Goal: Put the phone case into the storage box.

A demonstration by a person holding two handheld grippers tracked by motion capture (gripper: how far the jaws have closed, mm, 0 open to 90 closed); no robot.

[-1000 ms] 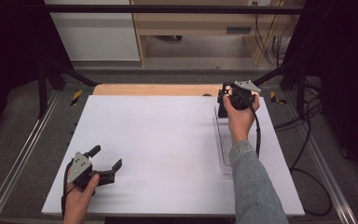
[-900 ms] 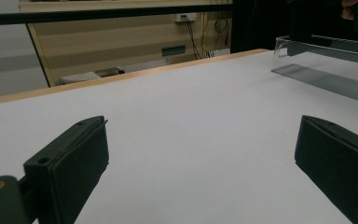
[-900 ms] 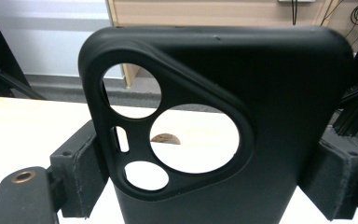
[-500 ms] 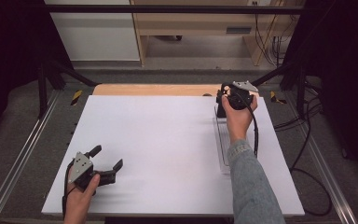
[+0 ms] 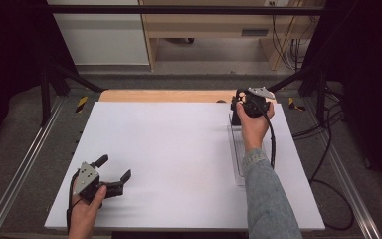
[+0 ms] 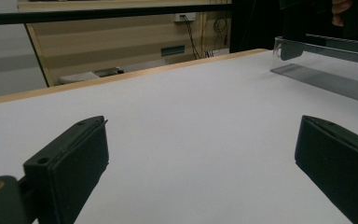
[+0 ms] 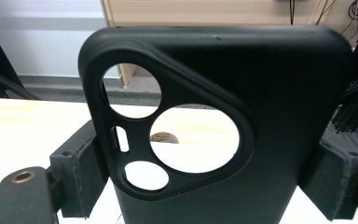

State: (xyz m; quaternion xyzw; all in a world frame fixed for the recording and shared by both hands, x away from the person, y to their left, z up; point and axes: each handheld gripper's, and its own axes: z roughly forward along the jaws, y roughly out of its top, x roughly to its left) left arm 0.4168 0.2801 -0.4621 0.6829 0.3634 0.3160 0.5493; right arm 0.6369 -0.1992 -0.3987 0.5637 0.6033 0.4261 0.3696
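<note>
Jaws of the right hand-held gripper [image 7: 205, 186] pinch a black phone case [image 7: 242, 93] by its sides.

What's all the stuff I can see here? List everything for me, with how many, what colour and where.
phone case: one, black, with round camera cutouts, clamped between the right gripper's jaws at the table's far right.
clear plastic tray: one, transparent, on the table's right side, under the right forearm.
table: one, white top with a wooden strip along its far edge.
cabinet: one, light wood, beyond the table.
cables: several, black, behind the table at right.
left gripper: one, black, jaws open and empty, near left corner.
right gripper: one, black, grey plate on top.
hands: two, one on each gripper; the right sleeve is blue denim.
</note>
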